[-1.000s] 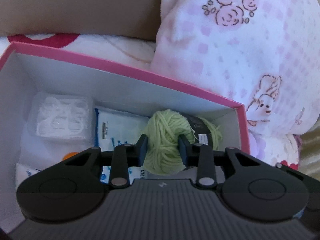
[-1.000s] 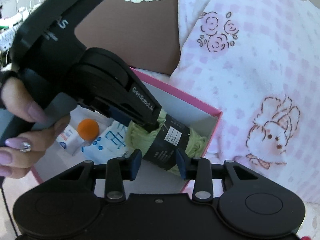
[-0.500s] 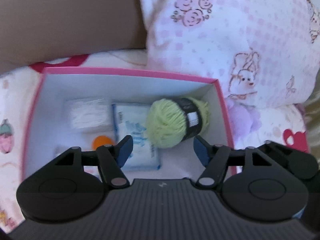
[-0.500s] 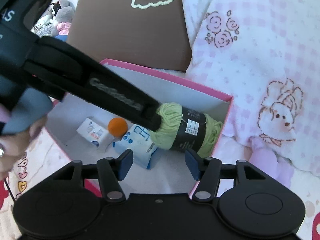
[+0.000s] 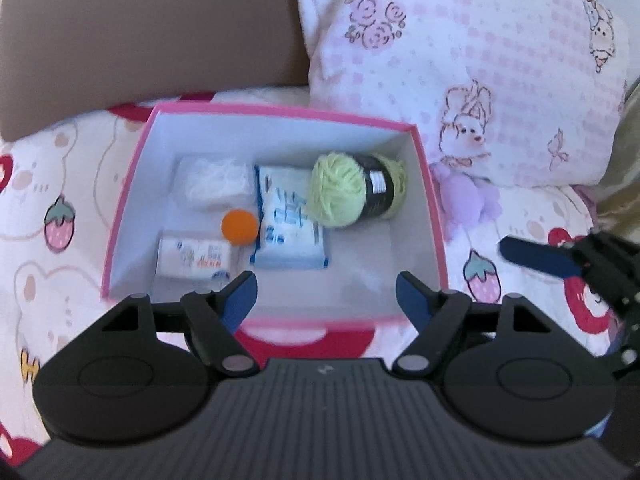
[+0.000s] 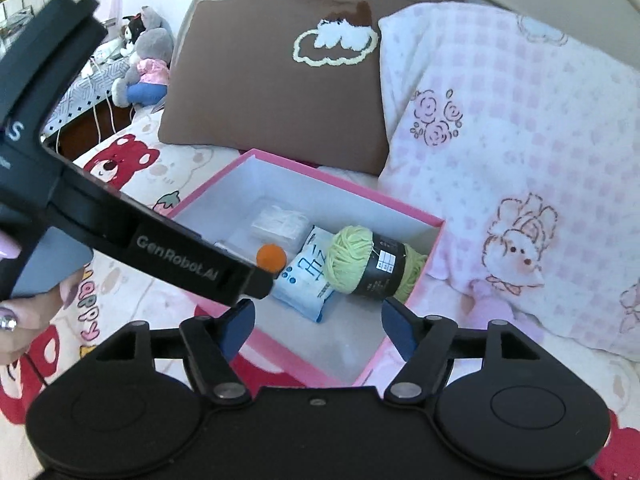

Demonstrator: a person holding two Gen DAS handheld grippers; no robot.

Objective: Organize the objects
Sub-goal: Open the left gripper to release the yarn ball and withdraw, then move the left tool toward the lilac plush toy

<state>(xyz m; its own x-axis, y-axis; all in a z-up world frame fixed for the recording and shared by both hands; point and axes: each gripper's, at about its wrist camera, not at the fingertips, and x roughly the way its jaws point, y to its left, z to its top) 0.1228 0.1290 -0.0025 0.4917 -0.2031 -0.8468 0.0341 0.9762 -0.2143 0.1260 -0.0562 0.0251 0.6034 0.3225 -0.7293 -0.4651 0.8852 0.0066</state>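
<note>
A pink-rimmed white box [image 5: 276, 111] [image 6: 404, 200] lies on the bed. Inside it rest a light-green yarn ball [image 5: 344, 194] [image 6: 360, 266] with a black label, a blue-and-white tissue pack [image 5: 290, 220] [image 6: 306, 280], an orange ball [image 5: 239, 227] [image 6: 271, 257], a clear packet of white items [image 5: 212, 184] [image 6: 282, 224] and a small white pack [image 5: 194, 258]. My left gripper [image 5: 326, 294] hovers above the box's near edge, its jaws opening with nothing between them. My right gripper [image 6: 318, 324] hangs above the near right corner, also opening and empty.
A brown cushion [image 6: 288, 80] and a pink checked pillow [image 6: 520, 160] lean behind the box. The bedsheet [image 5: 60, 200] has bear and strawberry prints. Plush toys [image 6: 146, 60] sit at the far left. A hand [image 6: 24, 320] holds the left gripper's body [image 6: 172, 258].
Both grippers let go of the yarn ball, opened wide, and rose back away from the box. The yarn now lies in the box's right end.
</note>
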